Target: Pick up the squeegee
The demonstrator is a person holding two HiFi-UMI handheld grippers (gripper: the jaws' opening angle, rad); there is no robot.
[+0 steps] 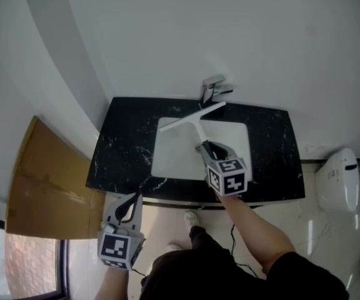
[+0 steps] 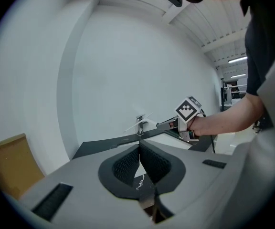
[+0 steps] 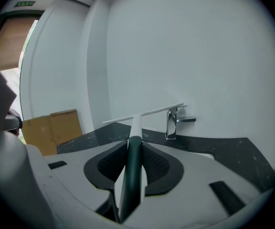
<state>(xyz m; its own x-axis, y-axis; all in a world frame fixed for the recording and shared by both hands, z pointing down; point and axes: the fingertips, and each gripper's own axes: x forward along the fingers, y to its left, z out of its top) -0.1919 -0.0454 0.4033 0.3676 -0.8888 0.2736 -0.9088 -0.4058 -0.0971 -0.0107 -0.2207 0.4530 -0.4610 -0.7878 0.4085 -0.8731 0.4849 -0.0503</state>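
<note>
The white-bladed squeegee (image 1: 191, 120) with a dark green handle (image 3: 133, 168) is held in the air over the white rectangular sink basin (image 1: 167, 158). Its blade bar is at the 12 o'clock end, just short of the chrome faucet (image 1: 212, 91). The right gripper (image 1: 205, 147) has its jaws pinching the handle from both sides, and the handle runs straight out between the pads (image 3: 110, 165). The basin is set in a black marble desk (image 1: 120, 136) against a plain white wall (image 1: 230, 30). The left gripper (image 1: 134, 197) hangs off the desk's front edge at about 7 o'clock from the basin, its jaws pressed together on nothing. Brown cardboard (image 1: 42, 174) leans at the desk's 9 o'clock side, and a white toilet (image 1: 339, 180) stands at 3 o'clock.
</note>
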